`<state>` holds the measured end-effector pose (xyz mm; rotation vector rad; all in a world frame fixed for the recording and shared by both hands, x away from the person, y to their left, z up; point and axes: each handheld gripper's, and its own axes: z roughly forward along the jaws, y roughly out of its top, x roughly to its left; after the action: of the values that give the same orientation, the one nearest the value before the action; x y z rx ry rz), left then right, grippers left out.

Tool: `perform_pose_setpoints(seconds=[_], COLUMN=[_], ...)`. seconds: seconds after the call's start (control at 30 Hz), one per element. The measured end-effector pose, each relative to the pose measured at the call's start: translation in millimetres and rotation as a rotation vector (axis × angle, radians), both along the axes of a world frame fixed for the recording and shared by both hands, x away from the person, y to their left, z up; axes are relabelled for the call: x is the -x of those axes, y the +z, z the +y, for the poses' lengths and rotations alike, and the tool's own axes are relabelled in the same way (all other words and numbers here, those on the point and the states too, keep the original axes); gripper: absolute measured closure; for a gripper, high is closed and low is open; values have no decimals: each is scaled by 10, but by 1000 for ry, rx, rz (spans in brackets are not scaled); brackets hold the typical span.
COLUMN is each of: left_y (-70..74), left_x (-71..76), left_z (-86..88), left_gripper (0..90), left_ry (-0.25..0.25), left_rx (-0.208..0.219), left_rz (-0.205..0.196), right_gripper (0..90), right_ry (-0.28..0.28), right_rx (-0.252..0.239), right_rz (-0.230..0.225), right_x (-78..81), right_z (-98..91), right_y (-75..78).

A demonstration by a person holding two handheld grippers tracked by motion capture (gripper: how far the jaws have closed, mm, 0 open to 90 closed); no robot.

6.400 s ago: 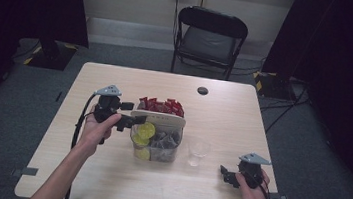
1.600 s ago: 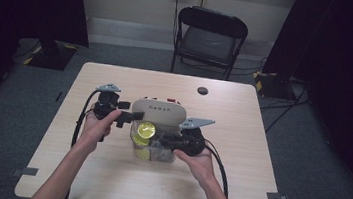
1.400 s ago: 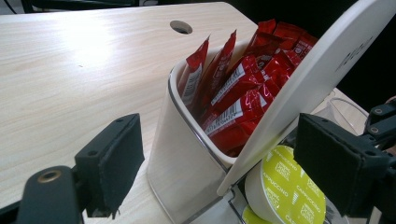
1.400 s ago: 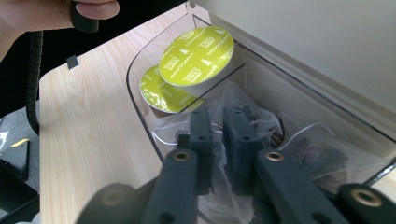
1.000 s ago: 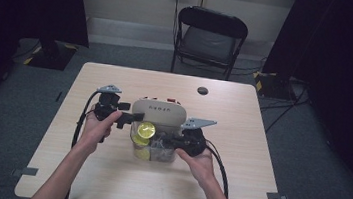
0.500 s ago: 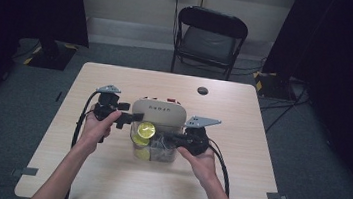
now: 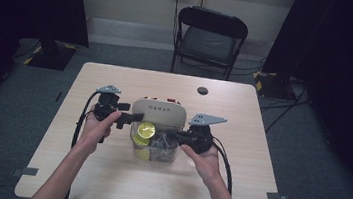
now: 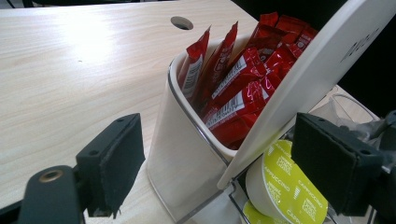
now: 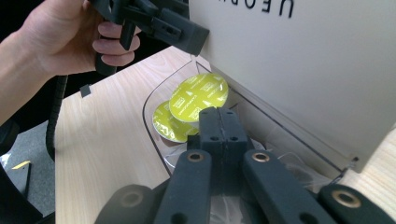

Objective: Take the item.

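— Why is the beige lid (image 7: 159, 113) standing tilted up like that?

— The left gripper (image 7: 131, 119) is propping it. In the left gripper view its jaws are spread wide, with the lid's edge and the corner of the organiser box (image 8: 187, 158) between them; one pad seems to rest against the lid, though I can't tell how firmly. I'd say the lid is held up to keep the clear front compartment (image 9: 156, 135) accessible.

— And the right gripper (image 7: 176, 136)?

— Its jaws are pressed flat together in the right gripper view, nothing visible between the pads. It points into the clear compartment, just above some crinkled clear plastic wrappers (image 9: 299, 165) and next to the yellow-green coffee capsules (image 9: 198, 97).

— Where do the capsules sit, exactly?

— Two are stacked at the near-left end of that compartment, foil tops facing outward — one partly overlapping the other (image 9: 164, 122). Behind the partition, red sachets (image 8: 243, 79) stand upright in the rear section.

— So what is the step in hand?

— My judgement: tidying or pushing down the contents with the closed tips, before the lid is lowered. The risk is the lid slipping off the left pad onto the right gripper.
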<state>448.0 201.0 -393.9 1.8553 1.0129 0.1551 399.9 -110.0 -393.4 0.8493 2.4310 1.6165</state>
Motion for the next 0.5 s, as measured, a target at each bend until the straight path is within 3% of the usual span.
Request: perform_pose_setpoints(seconds=[0.37,0.5], left_y=[-7,-14], left_x=[0,0], left_z=[-6,-20], left_gripper=[166,166], left_ry=[2,-7], left_rx=[-1,-21], left_rz=[2,-8], right_gripper=[900,900], right_ry=[-6,-10], right_rx=[-24,-28], right_rz=[-12,-17], right_x=[23,39], right_z=[-69,-97], right_y=[86,120])
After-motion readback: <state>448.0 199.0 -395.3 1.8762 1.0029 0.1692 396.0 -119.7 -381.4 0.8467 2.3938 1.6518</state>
